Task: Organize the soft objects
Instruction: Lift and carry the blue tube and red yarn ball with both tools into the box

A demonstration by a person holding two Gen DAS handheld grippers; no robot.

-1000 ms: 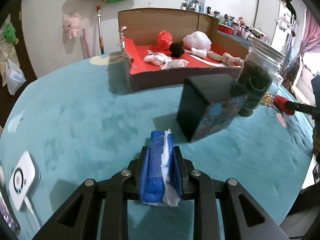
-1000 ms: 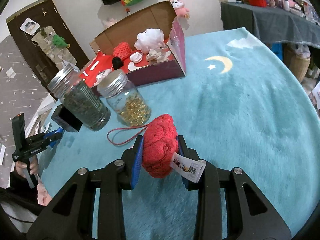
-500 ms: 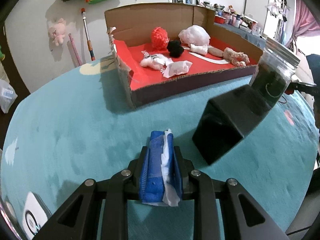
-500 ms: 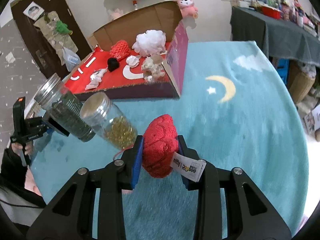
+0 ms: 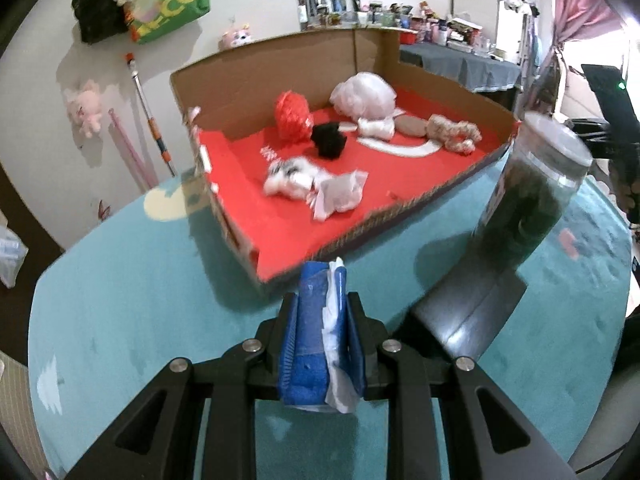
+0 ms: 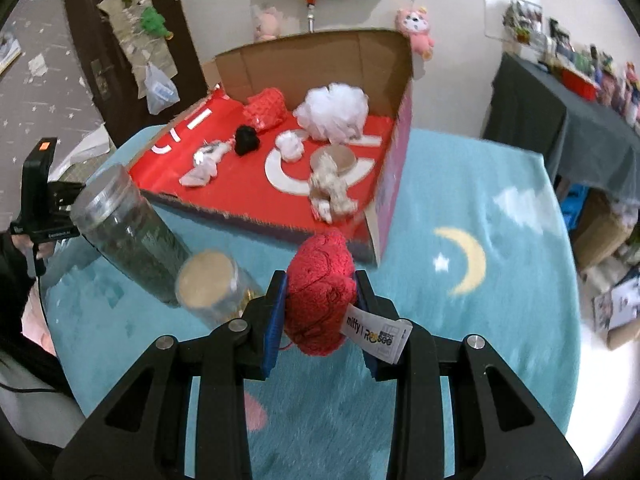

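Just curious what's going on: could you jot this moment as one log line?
left gripper: shut on blue sponge | right gripper: shut on red knitted toy | both near cardboard box | nothing dropped yet

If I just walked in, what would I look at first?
Probably the big cardboard box with its bright red floor, standing on the teal rug and dotted with soft bits like a fluffy white pouf. Right up close, the right gripper squeezes a red knitted toy with a paper tag, and the left gripper pinches a blue sponge in crinkly wrap.
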